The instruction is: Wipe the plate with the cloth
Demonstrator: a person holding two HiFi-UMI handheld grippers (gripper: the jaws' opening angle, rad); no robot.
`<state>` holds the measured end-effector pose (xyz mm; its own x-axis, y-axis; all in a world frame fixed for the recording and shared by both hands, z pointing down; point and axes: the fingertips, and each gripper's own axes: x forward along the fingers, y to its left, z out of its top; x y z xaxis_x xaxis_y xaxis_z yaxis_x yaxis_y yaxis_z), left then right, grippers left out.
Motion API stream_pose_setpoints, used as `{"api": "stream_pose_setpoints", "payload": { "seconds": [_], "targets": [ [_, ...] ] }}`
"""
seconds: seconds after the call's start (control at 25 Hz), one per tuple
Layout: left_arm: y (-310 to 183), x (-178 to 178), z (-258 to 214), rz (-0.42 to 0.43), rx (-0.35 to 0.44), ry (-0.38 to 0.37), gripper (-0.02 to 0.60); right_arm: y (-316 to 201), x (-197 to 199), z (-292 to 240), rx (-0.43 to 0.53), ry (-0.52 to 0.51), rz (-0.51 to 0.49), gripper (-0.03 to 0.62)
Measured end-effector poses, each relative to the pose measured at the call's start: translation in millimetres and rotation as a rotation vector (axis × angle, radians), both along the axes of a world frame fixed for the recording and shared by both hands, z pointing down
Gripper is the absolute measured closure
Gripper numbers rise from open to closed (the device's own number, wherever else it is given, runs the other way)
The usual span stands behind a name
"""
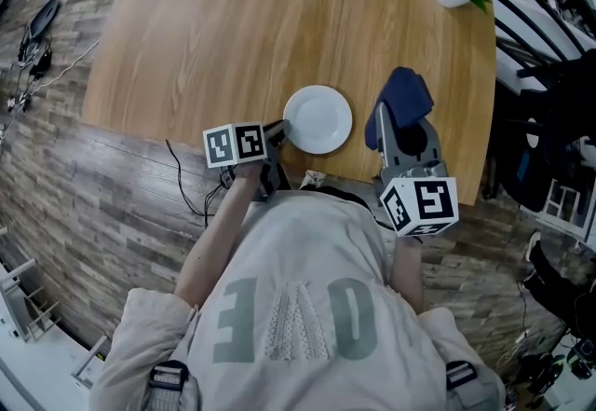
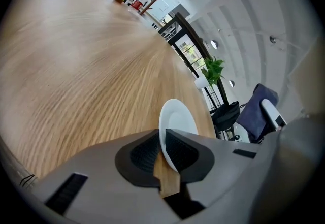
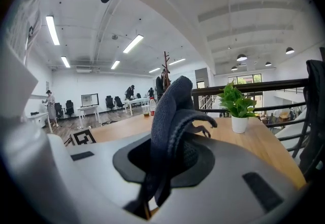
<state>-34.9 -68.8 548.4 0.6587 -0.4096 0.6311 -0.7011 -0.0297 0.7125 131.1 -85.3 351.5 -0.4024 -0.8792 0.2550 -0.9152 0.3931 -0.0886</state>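
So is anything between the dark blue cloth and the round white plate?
Nothing visible: only bare wooden table lies between the dark blue cloth and round white plate, whose opposite rim the left gripper clamps.

White plate [image 1: 318, 119], navy cloth [image 1: 402, 102], wood-grain table [image 1: 261, 18]

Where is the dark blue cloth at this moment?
In the head view the dark blue cloth is clamped in the right tool, just right of the round white plate near the wooden table's front edge.
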Motion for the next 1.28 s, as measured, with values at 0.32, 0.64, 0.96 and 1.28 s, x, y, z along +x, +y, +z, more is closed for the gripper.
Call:
{"api": "stream_pose_setpoints", "payload": {
  "seconds": [0.32,0.64,0.96,1.28],
  "targets": [
    [-1,0,0,-0.022,-0.015,0.029,0.543,-9,-25,95,-0.311,0.382,-0.252,0.537],
    [-4,-2,0,-0.038,-0.011,0.030,0.545,-20,-39,161,-0.454,0.718,-0.470,0.537],
    [-4,-3,0,-0.057,-0.010,0.022,0.545,-14,-42,186,-0.497,0.847,-0.526,0.537],
    [-6,-8,-1,-0.086,-0.006,0.024,0.548,10,-45,185,-0.520,0.867,-0.591,0.537]
  ]
}}
